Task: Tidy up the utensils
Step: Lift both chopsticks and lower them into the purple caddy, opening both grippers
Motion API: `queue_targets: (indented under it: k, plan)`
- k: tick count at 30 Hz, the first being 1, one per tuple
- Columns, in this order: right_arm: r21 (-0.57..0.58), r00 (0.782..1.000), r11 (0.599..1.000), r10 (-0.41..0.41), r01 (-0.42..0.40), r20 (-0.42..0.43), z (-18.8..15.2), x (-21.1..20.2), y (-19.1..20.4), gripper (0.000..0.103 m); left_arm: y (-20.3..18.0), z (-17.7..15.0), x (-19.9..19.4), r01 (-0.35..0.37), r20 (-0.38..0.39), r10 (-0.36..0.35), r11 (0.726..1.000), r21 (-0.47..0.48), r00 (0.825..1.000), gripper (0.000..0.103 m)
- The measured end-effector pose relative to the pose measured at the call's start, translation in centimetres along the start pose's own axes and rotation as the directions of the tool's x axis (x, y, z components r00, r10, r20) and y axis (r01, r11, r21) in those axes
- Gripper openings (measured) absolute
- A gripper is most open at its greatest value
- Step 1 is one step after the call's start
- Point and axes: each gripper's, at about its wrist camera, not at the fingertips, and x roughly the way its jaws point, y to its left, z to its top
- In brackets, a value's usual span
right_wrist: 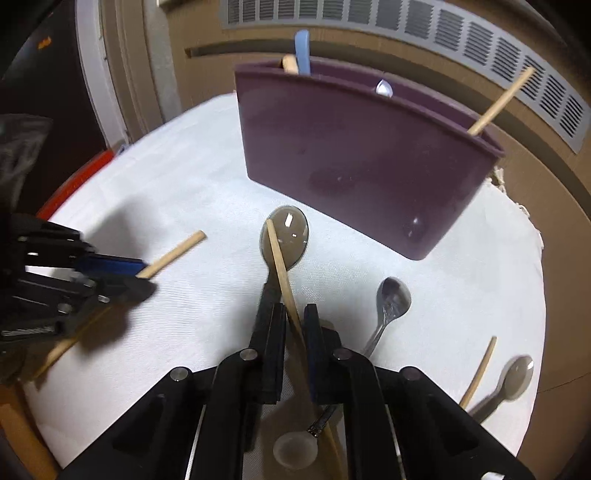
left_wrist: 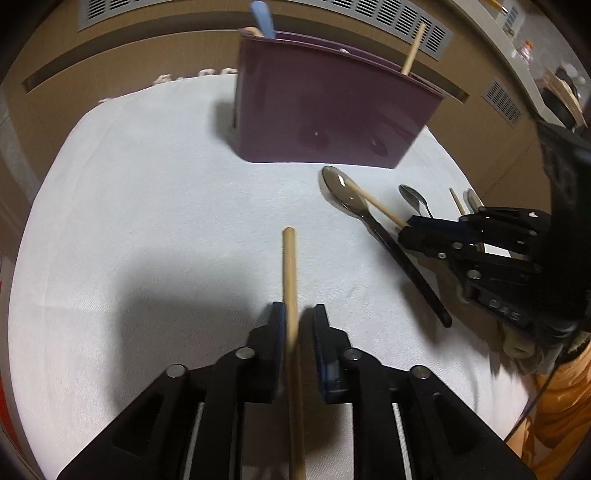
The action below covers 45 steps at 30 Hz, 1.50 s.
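Note:
A purple utensil holder (left_wrist: 325, 110) stands at the far side of the white cloth; it also shows in the right wrist view (right_wrist: 354, 162). It holds a blue handle (right_wrist: 303, 51) and wooden sticks. My left gripper (left_wrist: 299, 321) is shut on a wooden chopstick (left_wrist: 290, 273), held above the cloth. My right gripper (right_wrist: 294, 321) is shut on another wooden chopstick (right_wrist: 280, 266), above a large dark-handled spoon (right_wrist: 286, 236). In the left wrist view the right gripper (left_wrist: 406, 225) sits to the right.
A small metal spoon (right_wrist: 391, 299), another chopstick (right_wrist: 480, 369) and a second spoon (right_wrist: 517, 376) lie on the cloth (right_wrist: 207, 177) at the right. A small round white piece (right_wrist: 295, 450) lies near. A vented brown wall (right_wrist: 406, 29) stands behind.

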Motion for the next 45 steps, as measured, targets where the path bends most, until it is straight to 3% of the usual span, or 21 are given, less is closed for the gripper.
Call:
queue_targets:
  k: [3,7,10,12,16,20,24,30,35,38,41,45]
  plan:
    - [0.044,0.999,0.999,0.02,-0.022,0.044,-0.5,-1.8,-0.3,0.01,-0.3,0.4,0.2,0.051,-0.031,-0.051,0.999,-0.005,0.998,0.043]
    - [0.084,0.994,0.996,0.024,-0.034,0.11,-0.6,-4.5,-0.4,0.01,-0.9,0.6,0.4,0.019,-0.033,-0.018,1.0,0.006,0.999,0.043]
    - [0.103,0.988,0.994,0.015,-0.031,0.153,-0.6,-6.6,-0.4,0.01,-2.1,0.3,0.7,-0.096,0.021,0.095,0.993,0.064,0.995,0.019]
    - [0.109,0.985,0.994,0.01,-0.029,0.174,-0.4,-8.1,-0.4,0.01,-2.3,0.2,0.7,-0.129,0.043,0.127,0.99,0.063,0.991,0.007]
    - [0.104,0.976,0.994,-0.008,-0.015,0.217,-0.8,-11.4,0.0,0.007,-3.1,0.3,-1.4,-0.084,0.081,0.082,0.996,0.028,0.993,0.007]
    - [0.098,0.957,0.995,-0.014,-0.015,0.29,-0.8,-15.1,0.6,0.006,-5.0,0.3,-7.5,-0.033,0.225,0.019,0.998,0.059,0.974,0.007]
    - [0.094,0.926,0.996,-0.03,-0.006,0.375,-0.5,-18.8,1.3,0.005,-7.1,0.3,-13.8,-0.007,0.38,-0.031,0.995,0.1,0.925,0.007]
    - [0.093,0.883,0.996,-0.054,0.012,0.467,0.4,-23.3,2.0,0.005,-9.5,0.6,-19.5,-0.016,0.529,-0.073,0.987,0.162,0.846,0.007]
    - [0.1,0.857,0.993,-0.101,0.058,0.505,0.8,-26.1,2.0,0.005,-10.4,1.1,-22.0,-0.02,0.575,-0.09,0.983,0.182,0.813,0.007]
    - [0.1,0.831,0.989,-0.144,0.107,0.537,1.6,-28.2,2.1,0.005,-11.0,2.0,-24.0,-0.033,0.617,-0.092,0.982,0.188,0.782,0.007]
    - [0.116,0.784,0.981,-0.194,0.155,0.589,3.1,-30.9,2.0,0.005,-11.4,3.6,-26.6,-0.048,0.673,-0.092,0.981,0.187,0.733,0.007]
    - [0.134,0.724,0.976,-0.218,0.172,0.654,5.9,-34.3,1.3,0.005,-12.1,6.4,-29.7,-0.098,0.755,-0.076,0.978,0.183,0.651,0.007]
